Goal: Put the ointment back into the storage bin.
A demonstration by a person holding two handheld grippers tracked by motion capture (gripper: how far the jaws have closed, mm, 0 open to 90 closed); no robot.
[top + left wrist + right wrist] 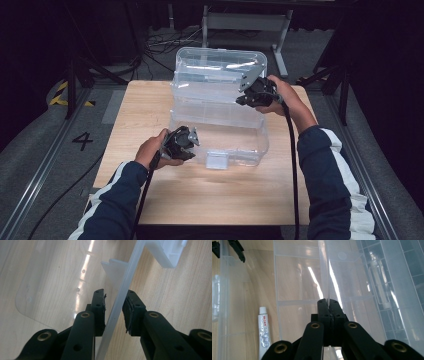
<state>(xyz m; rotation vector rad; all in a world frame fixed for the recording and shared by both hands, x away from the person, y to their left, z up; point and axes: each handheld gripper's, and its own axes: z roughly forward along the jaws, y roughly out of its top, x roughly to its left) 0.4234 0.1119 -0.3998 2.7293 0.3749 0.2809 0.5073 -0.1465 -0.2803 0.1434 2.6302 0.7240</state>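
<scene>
Black fingers [98, 312] of the left gripper [113, 312] rise nearest the lens in the left gripper view, one on each side of the front rim [117, 307] of the clear plastic storage box [217, 127]. They stand apart with the rim between them; a narrow gap shows on each side, so whether the pads press the rim cannot be told. Placed so, they seem set to steady the box's front while the other hand works.

Largest item: the wooden table [150, 190], which carries everything and extends beneath both grippers.

Next: the box, lying between the two grippers, with its hinged lid [220, 62] standing up beyond the right gripper [256, 93]. A white latch [216, 159] sits on the front wall, just to the right of the left gripper in the high view.

Next: a thin clear wall inside the box [328, 277], probably a divider or tray edge. The right gripper's fingers [323, 315] are closed together on it, the sheet running straight up from between their tips. A pinch this high on the edge suits lifting or shifting that panel.

Smallest: a white tube [264, 332] with red print, lying on the box floor to the left of the right fingers, untouched and well apart from them.
</scene>
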